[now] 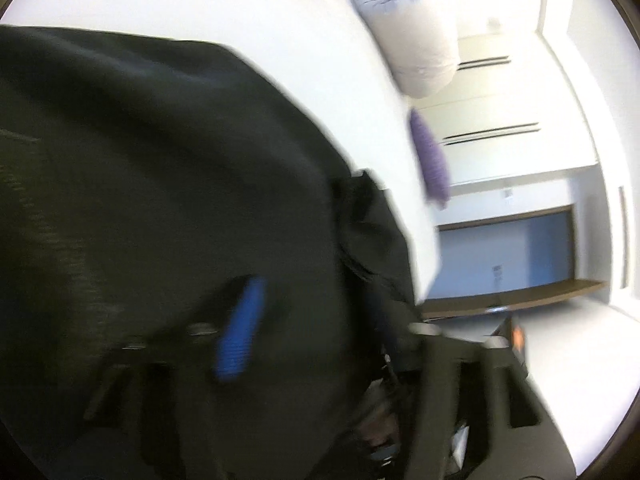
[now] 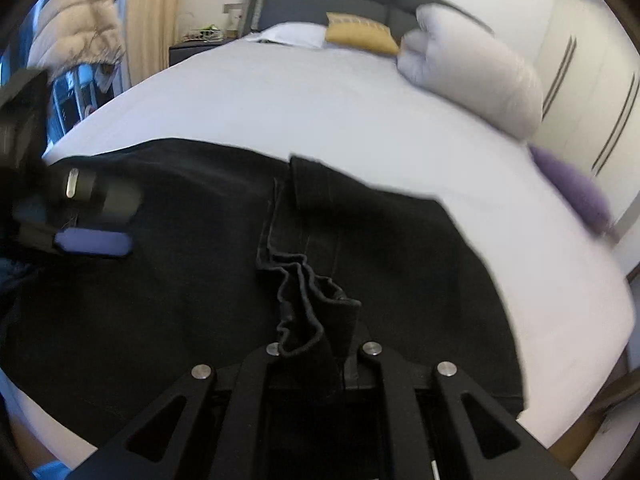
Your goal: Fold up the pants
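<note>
Black pants lie spread on a white bed. My right gripper is shut on a bunched edge of the pants near the bed's front edge. My left gripper shows at the left of the right wrist view, open, with a blue pad, just above the pants. In the blurred left wrist view the pants fill the left side. One blue pad shows over the cloth. The right gripper shows at the lower right of that view.
A white rolled duvet, a tan cushion and a white pillow lie at the head of the bed. A purple fluffy item sits at the right edge. Wardrobe doors stand to the right.
</note>
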`<action>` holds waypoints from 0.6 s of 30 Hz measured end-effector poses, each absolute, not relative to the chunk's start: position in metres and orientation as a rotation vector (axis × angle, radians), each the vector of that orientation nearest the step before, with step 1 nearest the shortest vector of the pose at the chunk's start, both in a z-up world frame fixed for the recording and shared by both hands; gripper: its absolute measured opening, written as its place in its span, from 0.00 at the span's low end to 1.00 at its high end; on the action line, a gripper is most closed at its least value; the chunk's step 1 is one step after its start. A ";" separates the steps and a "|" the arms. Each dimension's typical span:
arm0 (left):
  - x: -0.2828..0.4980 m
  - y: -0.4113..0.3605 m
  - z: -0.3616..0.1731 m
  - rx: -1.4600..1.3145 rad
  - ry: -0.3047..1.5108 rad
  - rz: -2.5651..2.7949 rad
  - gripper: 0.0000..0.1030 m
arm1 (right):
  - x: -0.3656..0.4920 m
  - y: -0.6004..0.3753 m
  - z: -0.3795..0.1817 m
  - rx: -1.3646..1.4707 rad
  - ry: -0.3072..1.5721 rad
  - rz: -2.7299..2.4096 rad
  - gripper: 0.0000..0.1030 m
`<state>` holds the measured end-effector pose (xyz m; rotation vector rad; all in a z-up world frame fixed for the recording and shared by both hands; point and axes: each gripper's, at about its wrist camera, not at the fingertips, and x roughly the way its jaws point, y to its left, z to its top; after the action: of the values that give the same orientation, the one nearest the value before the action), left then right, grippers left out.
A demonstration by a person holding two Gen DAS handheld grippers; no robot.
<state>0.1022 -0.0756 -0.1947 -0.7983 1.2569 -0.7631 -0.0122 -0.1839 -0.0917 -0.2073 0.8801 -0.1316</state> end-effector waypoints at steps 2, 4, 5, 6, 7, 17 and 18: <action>0.106 -0.084 -0.189 -0.832 1.259 -0.789 0.85 | -0.018 -0.168 -0.084 -0.286 0.839 -0.145 0.09; 0.112 -0.089 -0.189 -0.895 1.272 -0.817 0.88 | -0.026 -0.149 -0.078 -0.359 0.792 -0.157 0.10; 0.115 -0.091 -0.191 -0.919 1.284 -0.822 0.88 | -0.029 -0.142 -0.076 -0.384 0.773 -0.158 0.10; 0.117 -0.093 -0.193 -0.935 1.302 -0.822 0.88 | -0.032 -0.133 -0.074 -0.413 0.751 -0.160 0.10; 0.119 -0.094 -0.195 -0.942 1.318 -0.819 0.88 | -0.037 -0.122 -0.072 -0.459 0.719 -0.165 0.10; 0.131 -0.079 -0.205 -1.054 1.325 -0.827 0.88 | -0.064 -0.054 -0.090 -0.731 0.584 -0.041 0.10; 0.134 -0.076 -0.205 -1.053 1.325 -0.830 0.88 | -0.064 -0.053 -0.090 -0.728 0.585 -0.039 0.10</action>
<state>0.1339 -0.0764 -0.2048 -1.0531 1.3253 -0.8303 -0.0642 -0.0534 -0.0905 -0.7283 0.5850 -0.0387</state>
